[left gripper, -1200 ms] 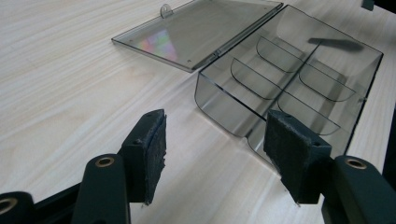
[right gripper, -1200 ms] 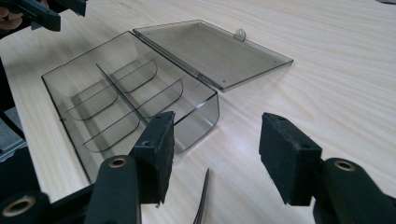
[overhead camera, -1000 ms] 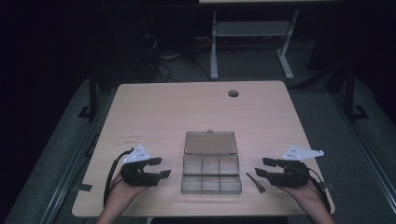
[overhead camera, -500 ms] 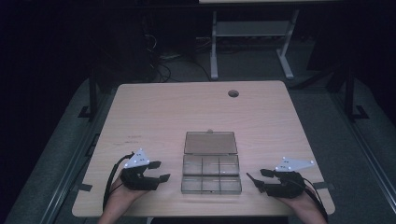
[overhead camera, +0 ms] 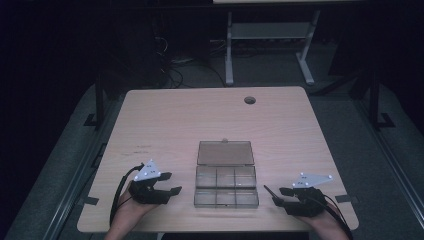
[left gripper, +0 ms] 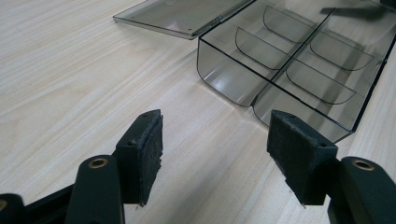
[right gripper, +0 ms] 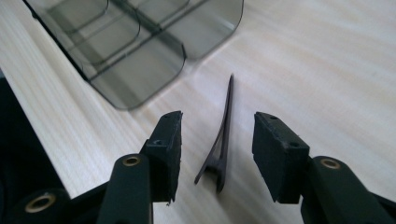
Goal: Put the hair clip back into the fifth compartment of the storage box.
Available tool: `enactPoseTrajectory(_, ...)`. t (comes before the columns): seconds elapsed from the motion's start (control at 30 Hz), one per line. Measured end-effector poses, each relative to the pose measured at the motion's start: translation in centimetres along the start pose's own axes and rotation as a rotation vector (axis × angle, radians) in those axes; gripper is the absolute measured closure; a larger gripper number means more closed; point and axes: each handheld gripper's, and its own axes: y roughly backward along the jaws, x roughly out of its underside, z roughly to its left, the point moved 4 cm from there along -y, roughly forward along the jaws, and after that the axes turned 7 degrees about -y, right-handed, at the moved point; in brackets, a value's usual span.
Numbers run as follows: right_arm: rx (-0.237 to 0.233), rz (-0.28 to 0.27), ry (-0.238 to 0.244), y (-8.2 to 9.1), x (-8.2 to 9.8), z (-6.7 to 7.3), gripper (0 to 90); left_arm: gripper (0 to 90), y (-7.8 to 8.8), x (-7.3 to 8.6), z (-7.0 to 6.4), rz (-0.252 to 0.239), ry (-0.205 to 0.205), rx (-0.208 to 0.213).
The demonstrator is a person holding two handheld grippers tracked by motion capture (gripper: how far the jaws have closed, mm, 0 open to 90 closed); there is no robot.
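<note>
A smoky clear compartment box (overhead camera: 226,199) lies at the table's near middle, its lid (overhead camera: 225,153) folded flat behind it. A thin dark clip (overhead camera: 268,192) rests on the wood just right of the box. My right gripper (overhead camera: 278,197) is low over the table with the clip (right gripper: 223,135) lying lengthwise between its jaws. They have just been closing, and the pads (right gripper: 275,149) stand apart from the clip. My left gripper (overhead camera: 170,183) sits left of the box, open and with nothing in it. Its jaws frame bare wood, with the box (left gripper: 224,79) and lid (left gripper: 173,14) ahead.
The wooden table (overhead camera: 200,120) has a round cable hole (overhead camera: 250,100) at the far right. Its near edge runs just below both hands. Behind the table stands a white desk frame (overhead camera: 270,45) on dark floor, with cables to its left.
My right gripper has come down and toward the near edge, settling around the clip, and its jaws stand narrower. The left gripper and the box have not moved.
</note>
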Motion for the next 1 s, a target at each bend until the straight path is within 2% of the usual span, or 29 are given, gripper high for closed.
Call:
enactPoseTrajectory(0.1, 0.020, 0.033, 0.002, -0.27, 0.38, 0.07, 53.7, 35.6, -0.16, 0.04, -0.05, 0.011, -0.011, 0.008)
enactPoseTrajectory(0.3, 0.049, 0.053, 0.024, -0.51, 0.59, 0.13, 58.2, 35.6, -0.21, 0.07, -0.13, 0.009, -0.010, 0.014)
enactPoseTrajectory(0.53, 0.074, 0.058, 0.052, -0.41, 0.69, 0.13, 67.4, 35.6, -0.29, 0.16, -0.08, 0.014, -0.014, 0.018)
enactPoseTrajectory(0.67, 0.085, 0.060, 0.049, -0.32, 0.72, 0.02, 74.5, 35.5, -0.44, 0.27, -0.08, 0.016, -0.004, 0.023)
enactPoseTrajectory(1.0, 0.089, 0.059, 0.058, -0.32, 0.68, -0.05, 76.6, 35.2, -0.56, 0.32, -0.02, 0.014, 0.001, 0.031)
